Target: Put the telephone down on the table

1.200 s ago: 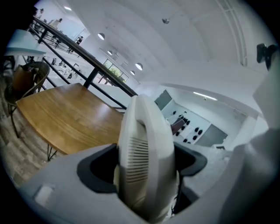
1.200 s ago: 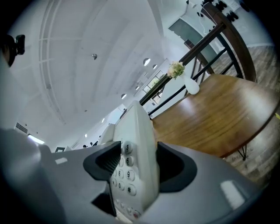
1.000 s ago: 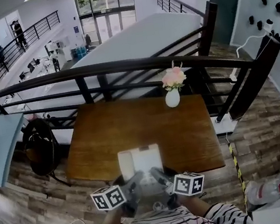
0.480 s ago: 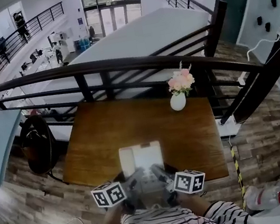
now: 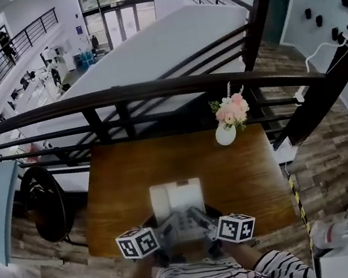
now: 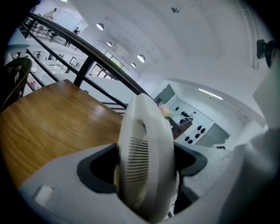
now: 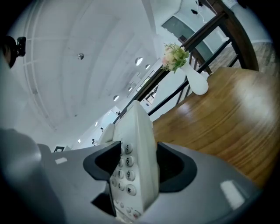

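A white desk telephone [image 5: 177,202] with its handset on the left side is held over the near edge of the brown wooden table [image 5: 121,177]. My left gripper [image 5: 166,231] is shut on the handset side [image 6: 142,162] of the telephone. My right gripper [image 5: 201,224] is shut on the keypad side [image 7: 133,162], where number keys show between the jaws. Whether the telephone touches the tabletop cannot be told from these views.
A white vase of pink flowers [image 5: 229,120] stands near the table's far right corner, also in the right gripper view as the vase [image 7: 192,74]. A dark metal railing [image 5: 127,100] runs behind the table. A dark chair [image 5: 42,205] stands left of it.
The head view has shifted: table and vase now sit lower and more rightward in frame. Both grippers still hold the telephone at the table's near edge.
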Demonstrator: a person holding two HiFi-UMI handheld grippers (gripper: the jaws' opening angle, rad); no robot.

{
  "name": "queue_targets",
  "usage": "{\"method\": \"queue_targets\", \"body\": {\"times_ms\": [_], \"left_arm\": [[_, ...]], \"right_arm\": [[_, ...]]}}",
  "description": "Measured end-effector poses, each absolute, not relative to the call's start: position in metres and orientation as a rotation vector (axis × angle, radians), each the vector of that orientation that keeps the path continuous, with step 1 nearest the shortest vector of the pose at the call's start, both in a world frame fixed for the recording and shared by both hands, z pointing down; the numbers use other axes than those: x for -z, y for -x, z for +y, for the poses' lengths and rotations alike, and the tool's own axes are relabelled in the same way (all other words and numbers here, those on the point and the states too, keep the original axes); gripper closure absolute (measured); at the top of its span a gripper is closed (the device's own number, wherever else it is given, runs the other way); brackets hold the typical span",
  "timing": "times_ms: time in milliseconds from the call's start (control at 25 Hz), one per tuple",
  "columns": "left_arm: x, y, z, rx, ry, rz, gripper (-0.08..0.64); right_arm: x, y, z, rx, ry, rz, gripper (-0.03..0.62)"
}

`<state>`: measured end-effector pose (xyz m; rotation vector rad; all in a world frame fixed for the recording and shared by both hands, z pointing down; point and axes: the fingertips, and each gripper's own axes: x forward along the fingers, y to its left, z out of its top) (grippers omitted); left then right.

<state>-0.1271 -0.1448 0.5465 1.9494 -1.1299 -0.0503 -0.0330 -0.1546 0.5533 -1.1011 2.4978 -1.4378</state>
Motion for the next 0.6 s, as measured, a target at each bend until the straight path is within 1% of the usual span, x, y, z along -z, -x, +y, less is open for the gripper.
{"method": "queue_targets", "body": {"times_ms": [400,600], "left_arm": [[-0.554,0.168,-0.251,0.017,-1.981,-1.049,0.175],[-0.573,0.177,-0.302,0.001,-1.988,-1.014,0.175]], "right_arm": [[-0.561,0.073,-0.254,1.422,1.197,2.432,0.336],[-0.580,0.082,-0.300,1.426,1.238,2.398,0.337]]}}
